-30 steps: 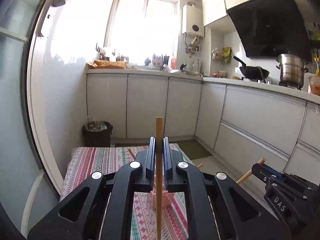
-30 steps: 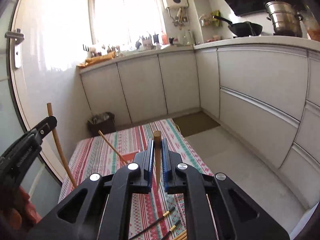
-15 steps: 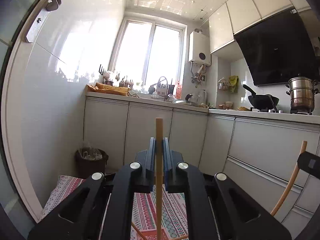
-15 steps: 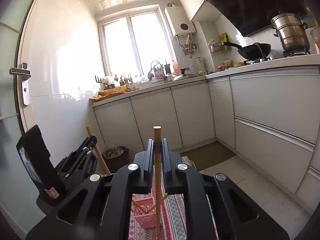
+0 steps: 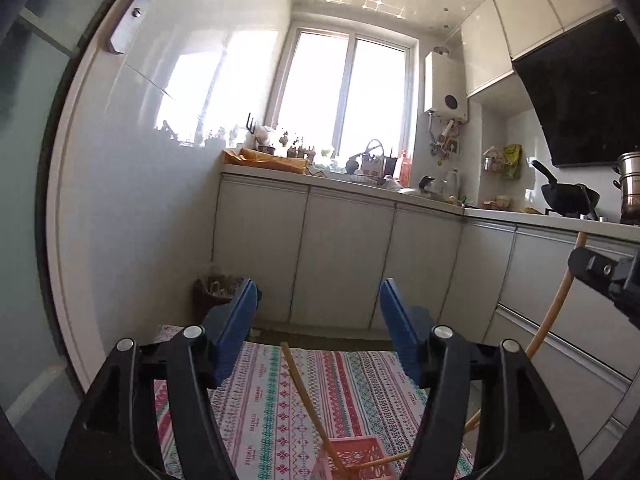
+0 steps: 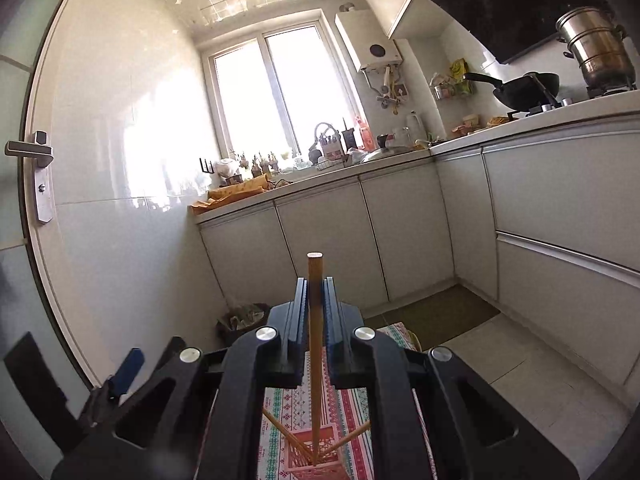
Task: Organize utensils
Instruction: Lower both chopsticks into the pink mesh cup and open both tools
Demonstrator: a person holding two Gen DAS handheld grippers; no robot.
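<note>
My left gripper (image 5: 318,304) is open and empty, its blue pads wide apart above a pink slotted basket (image 5: 354,456). A wooden chopstick (image 5: 304,396) leans in that basket, free of the jaws. My right gripper (image 6: 315,308) is shut on another wooden chopstick (image 6: 315,344), held upright with its lower end inside the pink basket (image 6: 316,450). Two more chopsticks lean in the basket there. The right gripper (image 5: 600,276) also shows at the right edge of the left wrist view with its chopstick (image 5: 554,312).
The basket stands on a striped patterned cloth (image 5: 280,396) over a low table. White kitchen cabinets (image 5: 344,256) run behind and to the right. A dark bin (image 5: 214,292) sits on the floor by the wall. A door (image 6: 44,176) is at the left.
My left gripper has opened and let go of its chopstick, which now leans in the basket. My right gripper has kept its chopstick and lowered its end into the basket.
</note>
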